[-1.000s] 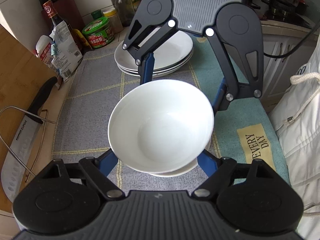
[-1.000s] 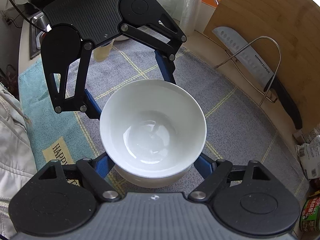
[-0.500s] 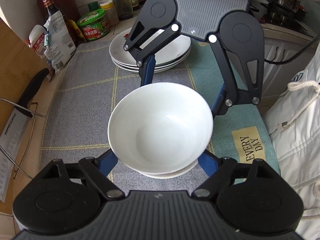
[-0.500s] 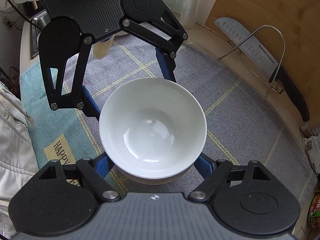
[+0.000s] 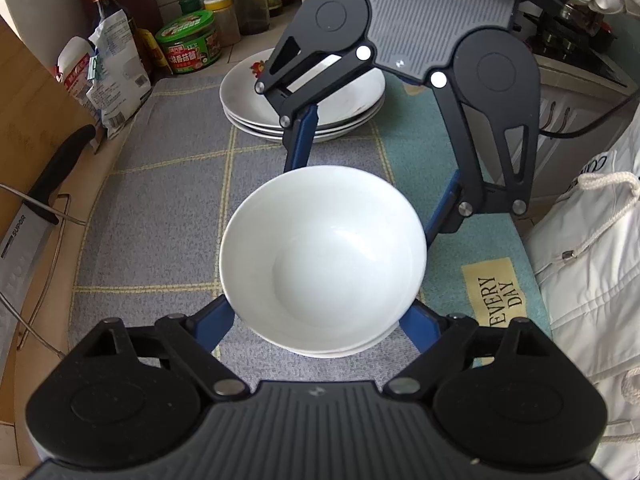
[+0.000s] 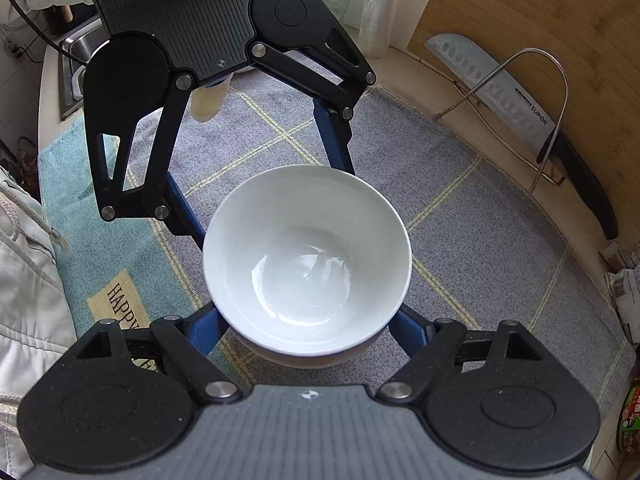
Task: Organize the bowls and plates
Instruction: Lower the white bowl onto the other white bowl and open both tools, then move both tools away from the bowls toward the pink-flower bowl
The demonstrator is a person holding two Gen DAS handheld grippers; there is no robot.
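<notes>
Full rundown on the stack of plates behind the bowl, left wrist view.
The stack of white round ceramic-looking plates shows three shallow rims nested flat and upright, on the grey checked cloth mat at its far edge, near the green-lidded jar. The top plate is glossy, with a small red motif on its far left rim. The opposite tongs' black linkage hides its middle. Nothing visibly touches it but the mat.

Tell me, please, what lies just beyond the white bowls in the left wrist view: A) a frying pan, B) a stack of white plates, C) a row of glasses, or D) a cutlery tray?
B: a stack of white plates sits on the grey mat behind the white bowls, partly hidden by the right hand-held gripper.
</notes>
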